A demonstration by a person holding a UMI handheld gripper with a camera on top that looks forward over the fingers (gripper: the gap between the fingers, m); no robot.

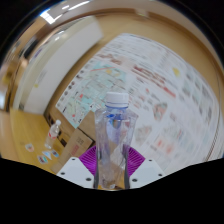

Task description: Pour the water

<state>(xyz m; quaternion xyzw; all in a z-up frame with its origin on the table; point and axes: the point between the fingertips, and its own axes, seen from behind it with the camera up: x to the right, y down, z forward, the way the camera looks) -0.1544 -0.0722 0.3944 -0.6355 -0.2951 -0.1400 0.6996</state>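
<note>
Between the two fingers of my gripper (111,172) stands a clear plastic water bottle (114,135) with a white cap (117,99). From my remote seat I see the bottle rising straight up out of the jaws, its lower body flanked on both sides by the purple pads (92,160). Both pads look pressed against the bottle's sides, so I read the tongs as clenched on it, grasping the bottle around its lower half. Its base is hidden below the fingers, so I cannot tell whether it rests on anything. I see the bottle roughly upright, leaning only slightly, with the cap on top and closed. Through the clear wall I cannot judge the water level.

Beyond the bottle I see a large white sheet (150,85) covered with many small coloured pictures and printed blocks; the print is too small for me to read. It spreads behind and to the right of the bottle. Off to the left of the fingers I make out a wooden-toned surface (25,135) with a few small pale objects (52,130) on it, too small for me to identify. Overhead a bright strip light (62,12) glares against a pale ceiling
</note>
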